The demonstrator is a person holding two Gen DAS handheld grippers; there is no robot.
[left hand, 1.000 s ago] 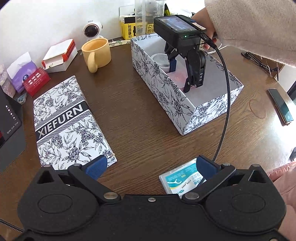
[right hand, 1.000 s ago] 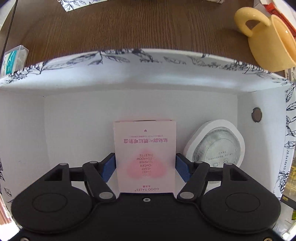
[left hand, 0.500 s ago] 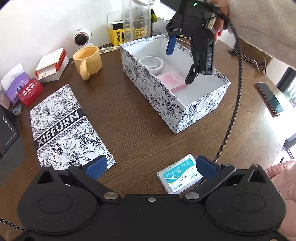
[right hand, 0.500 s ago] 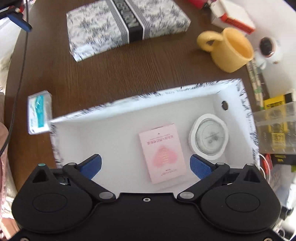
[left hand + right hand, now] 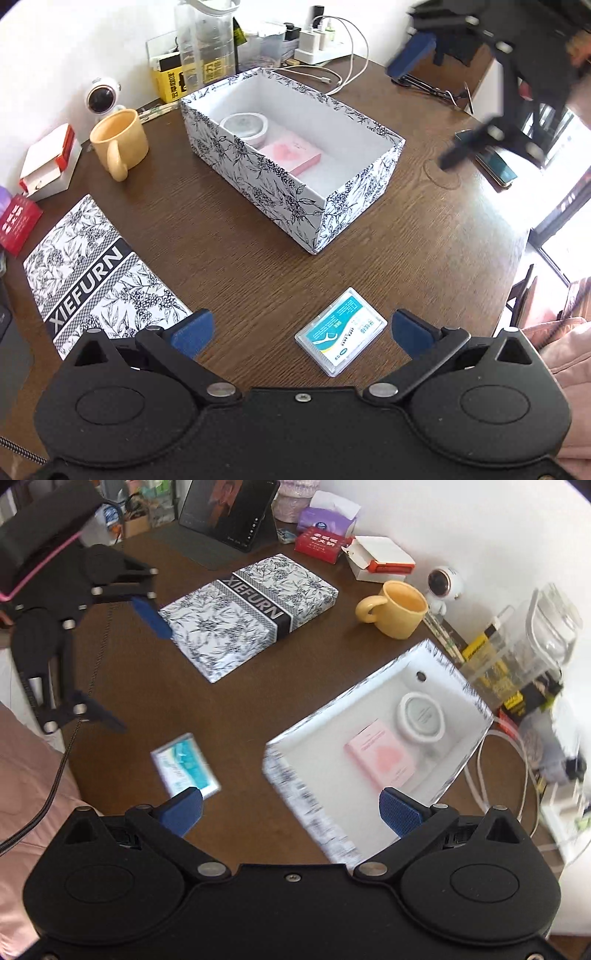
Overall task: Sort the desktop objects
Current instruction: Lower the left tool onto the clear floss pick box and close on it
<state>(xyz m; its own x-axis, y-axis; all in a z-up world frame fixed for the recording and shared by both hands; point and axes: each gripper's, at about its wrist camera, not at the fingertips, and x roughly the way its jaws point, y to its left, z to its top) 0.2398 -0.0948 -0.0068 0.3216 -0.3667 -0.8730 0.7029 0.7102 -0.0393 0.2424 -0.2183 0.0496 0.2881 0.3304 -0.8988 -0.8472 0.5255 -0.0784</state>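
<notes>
Up and away from the floral storage box [image 5: 291, 155] goes the right gripper [image 5: 291, 808], which a second ago was down inside it around the pink palette box [image 5: 291, 151]; that box now lies flat on the box floor just beside the round white tin [image 5: 245, 123], and the gripper's jaws stand wide apart, holding nothing. What is left out on the tabletop is the dental floss pick case [image 5: 341, 330], near the table's front edge, between the storage box and the person. It lies straight ahead of the left gripper [image 5: 301, 330], between its spread, empty blue pads [image 5: 192, 330], with its long axis slanting across the gap. By my reckoning the left gripper is far the nearer and would need turning to close across the case's short sides. The box lid [image 5: 98, 273] lies apart, toward the left edge.
</notes>
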